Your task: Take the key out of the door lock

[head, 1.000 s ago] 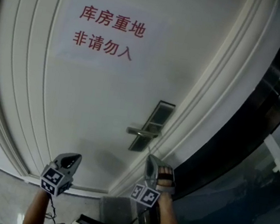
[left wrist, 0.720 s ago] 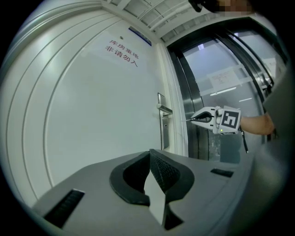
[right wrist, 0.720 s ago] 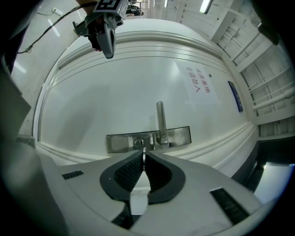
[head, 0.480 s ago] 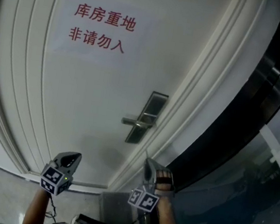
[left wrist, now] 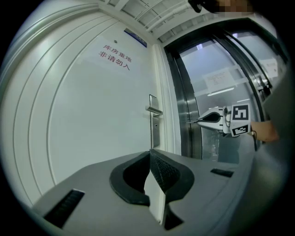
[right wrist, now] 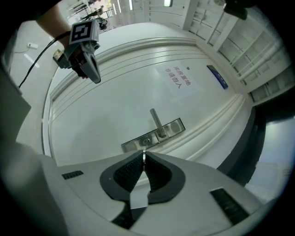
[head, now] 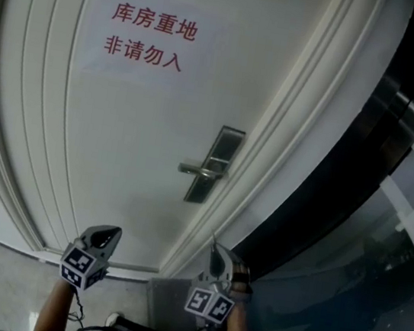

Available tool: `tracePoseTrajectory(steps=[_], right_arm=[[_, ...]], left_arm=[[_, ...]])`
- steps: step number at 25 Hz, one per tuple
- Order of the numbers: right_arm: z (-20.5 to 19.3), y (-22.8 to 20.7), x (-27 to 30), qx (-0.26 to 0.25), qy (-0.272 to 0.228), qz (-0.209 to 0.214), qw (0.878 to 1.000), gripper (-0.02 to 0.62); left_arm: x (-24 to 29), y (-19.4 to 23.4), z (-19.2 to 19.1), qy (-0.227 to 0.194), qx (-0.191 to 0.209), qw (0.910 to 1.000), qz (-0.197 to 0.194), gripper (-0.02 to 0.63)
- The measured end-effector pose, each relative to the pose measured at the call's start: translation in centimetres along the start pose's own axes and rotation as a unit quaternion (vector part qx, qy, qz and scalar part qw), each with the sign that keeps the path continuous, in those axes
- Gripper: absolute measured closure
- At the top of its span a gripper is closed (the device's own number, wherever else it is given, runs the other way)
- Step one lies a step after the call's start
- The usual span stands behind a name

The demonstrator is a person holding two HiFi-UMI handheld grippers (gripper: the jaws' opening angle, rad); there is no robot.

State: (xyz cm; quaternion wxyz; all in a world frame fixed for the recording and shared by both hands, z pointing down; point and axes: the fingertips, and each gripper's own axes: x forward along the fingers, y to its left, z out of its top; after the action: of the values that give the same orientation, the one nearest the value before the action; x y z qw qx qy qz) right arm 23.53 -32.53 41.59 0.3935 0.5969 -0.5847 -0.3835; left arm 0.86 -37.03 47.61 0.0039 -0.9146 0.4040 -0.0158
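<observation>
**Head view.** The white door (head: 139, 158) fills the frame, with a red-lettered sign (head: 145, 36) high up. The steel lock plate (head: 215, 162) and its lever handle (head: 194, 171) sit toward the door's right edge. The left hand-held gripper (head: 112, 231) and the right hand-held gripper (head: 215, 248) sit low in the picture, both well apart from the plate. No key can be made out from here; it is too small.

**Left gripper view.** The left jaws meet tip to tip with nothing between them. This view alone shows the plate side-on, with the handle standing out from the door. It also shows the right hand-held gripper in profile, held level beside the dark frame and away from the lock.

**Right gripper view.** Only here does the key (right wrist: 144, 156) show. It is a thin silvery edge pinched between the closed right jaws, seen edge-on and clear of the plate. The keyhole (right wrist: 146, 140) beside the handle's base seems to have nothing sticking out, so the key looks already out.

**Handling.** The key is probably light, stiff and flat, and its smooth metal is likely slippery. The best hold is across its 2 flat faces at the wide head, where the ribbed pads can bite. A narrow pinch may let it pivot or drop.
</observation>
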Motion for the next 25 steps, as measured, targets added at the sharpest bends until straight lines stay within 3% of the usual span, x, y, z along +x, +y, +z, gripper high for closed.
tracePoseTrajectory(steps=[5,13,20,25], right_arm=[[-0.8,0.8,-1.8,0.098,0.008,0.007,0.995,0.574],[-1.6,2.8,-4.1,0.224,0.011,0.025,0.974,0.574],[-1.3,3.4,-5.6,0.341,0.002,0.025,0.94,0.575],[-1.0,3.4,-6.1,0.394,-0.001,0.032,0.919,0.575]], left_arm=[[-1.0,-0.6,0.1,-0.003,0.002,1.0,0.005,0.597],[-2.4,-1.9,0.1,-0.003,0.006,0.9999,0.008,0.598],[-3.0,-2.6,-0.1,-0.002,0.009,0.9999,0.007,0.597],[-3.3,-3.0,0.1,-0.004,0.01,0.9999,0.006,0.597]])
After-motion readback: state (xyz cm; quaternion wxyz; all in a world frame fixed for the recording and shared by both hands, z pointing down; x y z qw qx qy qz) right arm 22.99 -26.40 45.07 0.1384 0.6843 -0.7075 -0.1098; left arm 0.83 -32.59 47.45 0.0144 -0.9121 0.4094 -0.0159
